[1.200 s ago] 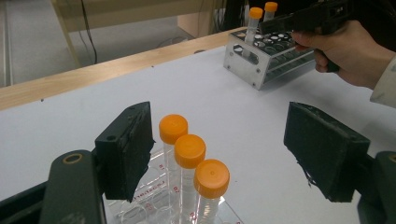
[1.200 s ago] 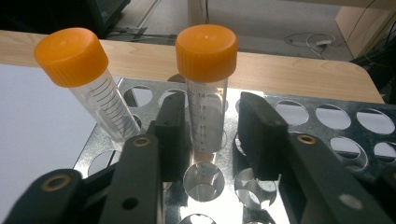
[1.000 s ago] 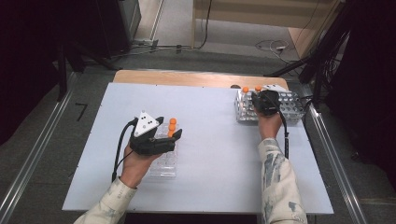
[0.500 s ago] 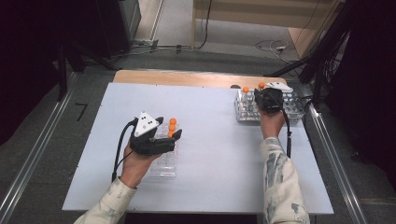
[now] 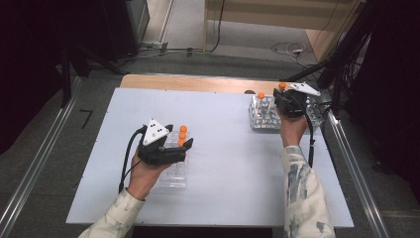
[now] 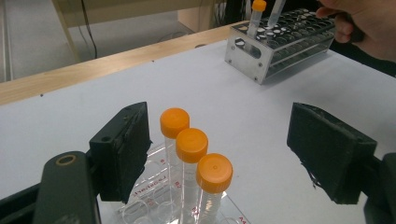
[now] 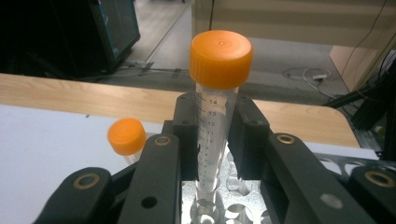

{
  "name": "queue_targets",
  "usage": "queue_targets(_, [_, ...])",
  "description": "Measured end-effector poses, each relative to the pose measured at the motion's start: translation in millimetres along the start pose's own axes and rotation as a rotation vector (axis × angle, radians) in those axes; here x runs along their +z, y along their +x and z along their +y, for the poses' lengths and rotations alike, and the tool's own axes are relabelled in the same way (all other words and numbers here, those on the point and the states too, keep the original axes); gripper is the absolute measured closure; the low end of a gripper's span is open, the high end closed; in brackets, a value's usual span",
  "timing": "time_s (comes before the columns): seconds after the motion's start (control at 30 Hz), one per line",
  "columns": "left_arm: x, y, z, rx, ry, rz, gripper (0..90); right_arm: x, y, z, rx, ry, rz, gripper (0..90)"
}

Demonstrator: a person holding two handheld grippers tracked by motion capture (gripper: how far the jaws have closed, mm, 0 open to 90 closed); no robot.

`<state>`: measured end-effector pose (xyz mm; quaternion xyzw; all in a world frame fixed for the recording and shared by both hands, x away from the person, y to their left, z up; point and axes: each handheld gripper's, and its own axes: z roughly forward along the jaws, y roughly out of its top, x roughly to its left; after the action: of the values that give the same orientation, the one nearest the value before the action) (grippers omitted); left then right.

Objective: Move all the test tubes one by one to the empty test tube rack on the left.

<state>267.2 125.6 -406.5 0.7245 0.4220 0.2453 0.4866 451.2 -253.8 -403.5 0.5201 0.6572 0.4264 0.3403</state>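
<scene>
Over the white table (image 5: 223,148), your right gripper (image 7: 215,140) clamps a tube (image 7: 215,112) above the metal rack (image 5: 265,116): lift it clear toward your wide-open left gripper (image 6: 219,158).

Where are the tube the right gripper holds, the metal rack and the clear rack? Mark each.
Held tube (image 7: 220,58), right gripper view, on its orange cap.
Metal rack (image 6: 246,57), left gripper view, on its near end wall.
Clear rack (image 5: 174,177), high view, on its near part.
</scene>
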Motion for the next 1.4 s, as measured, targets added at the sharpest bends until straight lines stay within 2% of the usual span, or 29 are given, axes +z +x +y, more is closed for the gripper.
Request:
queue_targets(0.2, [-1.1, 0.9, 0.2, -0.001, -0.002, 0.001, 21.8, -13.6, 1.0, 8.4, -0.018, -0.011, 0.016, 72.0])
queue_targets(0.37, [-1.6, 0.4, 0.1, -0.001, -0.005, 0.001, 21.8, -23.6, 4.2, 8.2, -0.031, -0.007, 0.038, 72.0])
queue_targets(0.6, [-1.3, 1.2, -0.4, 0.0, -0.001, 0.004, 21.7, -39.3, 12.8, 0.2, -0.039, 0.006, 0.097, 72.1])
queue_targets(0.73, [-1.3, 0.7, -0.3, 0.001, -0.002, 0.005, 21.8, -52.9, 18.0, -4.7, -0.006, 0.008, 0.154, 72.1])
queue_targets(1.0, [-0.3, -1.4, -0.5, 0.001, 0.0, 0.002, 21.8, -79.9, 38.1, -20.1, -0.034, 0.017, 0.255, 72.1])
queue_targets(1.4, [1.1, -3.0, -1.4, 0.005, 0.002, -0.001, 21.8, -90.1, 61.5, -40.7, -0.083, 0.045, 0.335, 72.1])
